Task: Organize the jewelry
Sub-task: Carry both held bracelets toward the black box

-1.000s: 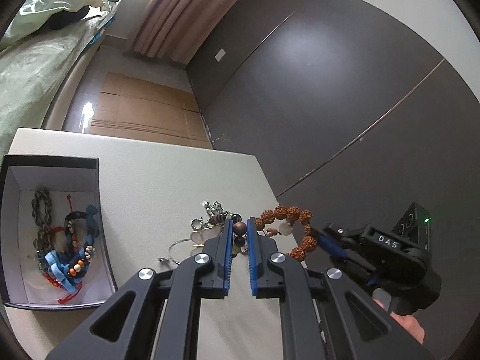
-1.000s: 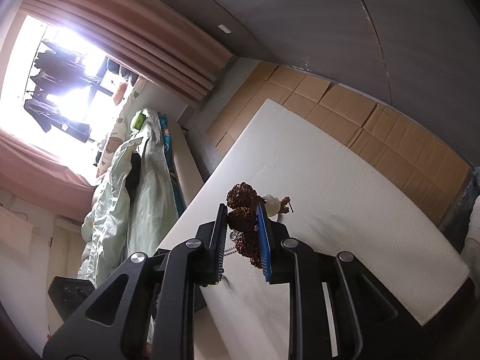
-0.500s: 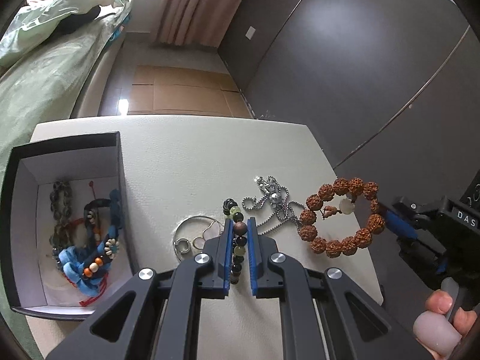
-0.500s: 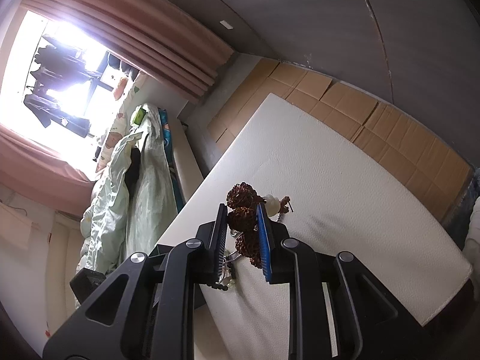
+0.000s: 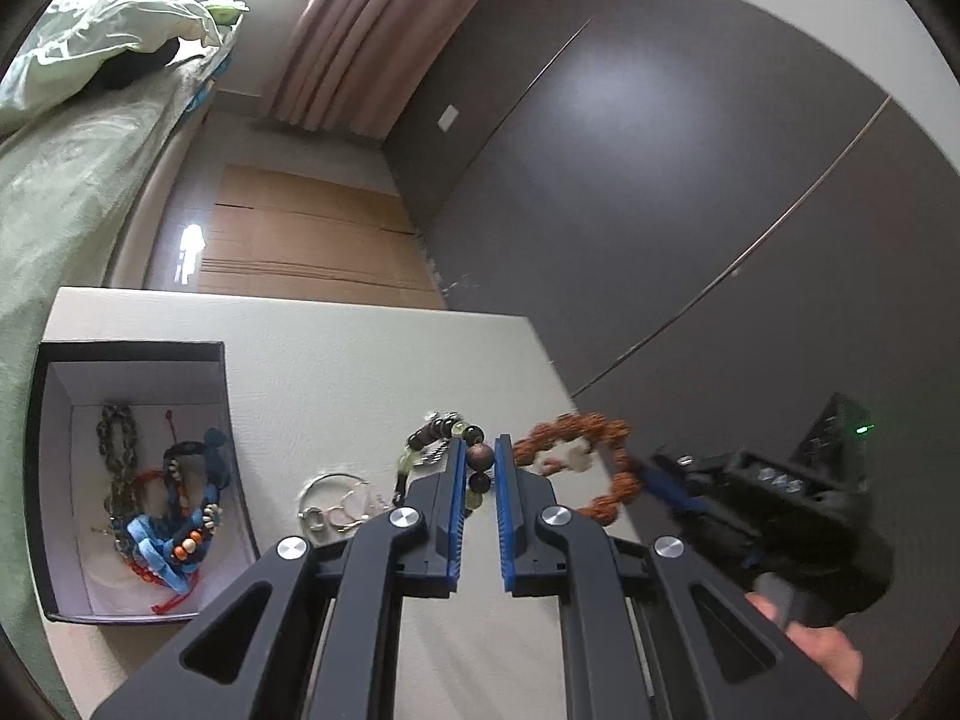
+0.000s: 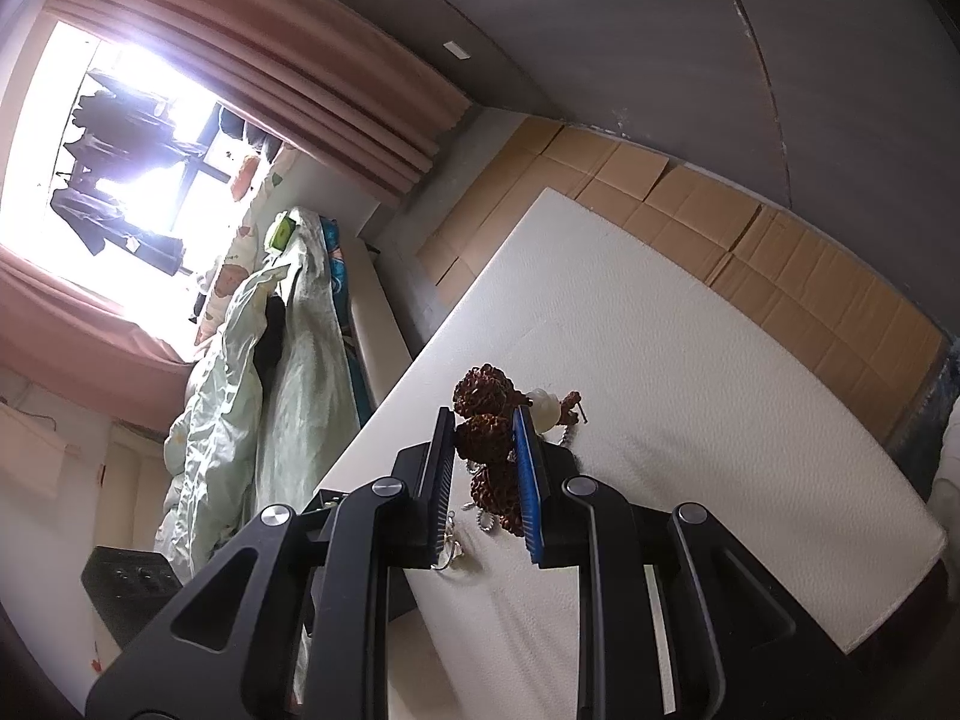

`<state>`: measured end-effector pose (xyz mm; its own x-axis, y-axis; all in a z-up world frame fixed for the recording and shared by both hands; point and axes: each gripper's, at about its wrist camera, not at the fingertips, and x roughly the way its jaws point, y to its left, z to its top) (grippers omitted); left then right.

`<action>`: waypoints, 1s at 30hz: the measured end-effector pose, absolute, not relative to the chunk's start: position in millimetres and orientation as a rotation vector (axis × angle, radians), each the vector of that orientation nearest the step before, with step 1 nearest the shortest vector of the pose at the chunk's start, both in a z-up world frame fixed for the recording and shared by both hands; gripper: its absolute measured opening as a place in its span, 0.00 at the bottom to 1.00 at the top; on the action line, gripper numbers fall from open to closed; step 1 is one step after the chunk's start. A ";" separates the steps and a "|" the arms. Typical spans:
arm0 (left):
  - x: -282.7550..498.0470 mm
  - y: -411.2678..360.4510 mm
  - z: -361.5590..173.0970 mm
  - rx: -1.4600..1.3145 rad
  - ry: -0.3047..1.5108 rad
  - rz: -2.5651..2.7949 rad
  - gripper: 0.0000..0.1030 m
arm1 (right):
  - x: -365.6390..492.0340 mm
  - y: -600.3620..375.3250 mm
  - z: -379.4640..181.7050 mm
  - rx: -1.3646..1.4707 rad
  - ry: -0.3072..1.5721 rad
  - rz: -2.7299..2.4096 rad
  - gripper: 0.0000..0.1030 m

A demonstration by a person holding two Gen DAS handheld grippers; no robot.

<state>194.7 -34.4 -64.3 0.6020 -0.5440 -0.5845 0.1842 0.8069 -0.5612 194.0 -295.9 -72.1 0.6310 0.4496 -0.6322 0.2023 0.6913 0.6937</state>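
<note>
My left gripper is shut on a bracelet of dark and green beads, held above the cream table. My right gripper is shut on a brown rough-seed bracelet with a white bead; in the left wrist view the right gripper holds that bracelet in the air at the table's right edge. A black box with a white inside stands at the left and holds several bracelets and a chain. A silver ring chain lies on the table between box and gripper.
A bed with green bedding runs along the table's left side. Cardboard sheets cover the floor beyond the table. A dark wall stands to the right. The table's far edge and right edge are close by.
My left gripper has lifted the dark bead bracelet off the table and tilted up. My right gripper has kept the seed bracelet in the air and swung nearer the left one.
</note>
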 end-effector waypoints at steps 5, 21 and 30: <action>187.8 -30.0 -48.6 -0.477 0.778 -0.458 0.07 | 194.4 -293.8 -70.7 0.817 0.902 0.168 0.20; 165.5 31.9 -22.2 -0.524 0.683 -0.345 0.07 | 191.3 -252.1 -54.4 0.842 0.832 0.376 0.20; 161.0 68.0 -29.9 -0.545 0.712 -0.226 0.08 | 187.6 -212.4 -40.9 0.814 0.785 0.514 0.20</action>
<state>161.0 68.0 -29.9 0.7401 -0.3755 -0.5579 0.0141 0.8380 -0.5454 187.6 -212.4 -40.9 0.6137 0.6718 -0.4147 -0.1111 0.5936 0.7971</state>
